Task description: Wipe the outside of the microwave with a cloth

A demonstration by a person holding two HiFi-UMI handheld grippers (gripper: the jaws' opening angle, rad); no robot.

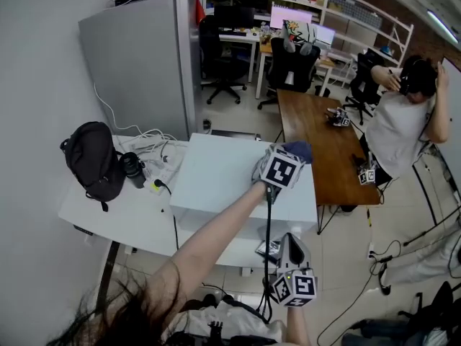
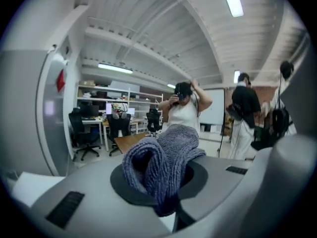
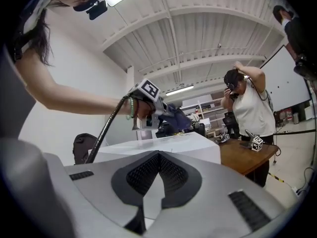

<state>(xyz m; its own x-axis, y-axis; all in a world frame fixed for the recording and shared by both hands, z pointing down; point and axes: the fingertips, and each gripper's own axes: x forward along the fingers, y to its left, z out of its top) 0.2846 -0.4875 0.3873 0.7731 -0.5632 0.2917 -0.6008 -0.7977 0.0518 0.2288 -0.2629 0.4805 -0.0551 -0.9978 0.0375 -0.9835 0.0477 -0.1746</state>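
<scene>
The left tool (image 1: 289, 158) was clenched on the blue cloth (image 2: 161, 160), the knitted fabric bunched up between its jaws and spilling out ahead of them. Right below that tool sat the white microwave (image 1: 223, 175), and the cloth hung over the far right part of its top, close above the surface; whether it touched could not be told. The right tool (image 3: 157, 182) hovered low and nearer the person, well short of the microwave's front, with its jaws closed together and nothing in them. The microwave stood on the white desk (image 1: 115, 211), with a black backpack (image 1: 92, 161) well off to the left tool's left. By the look of it, the wiping step was in hand, up on the top panel. The next move likely called for pressing the cloth flat and sweeping it across the top, then down the sides and front.
</scene>
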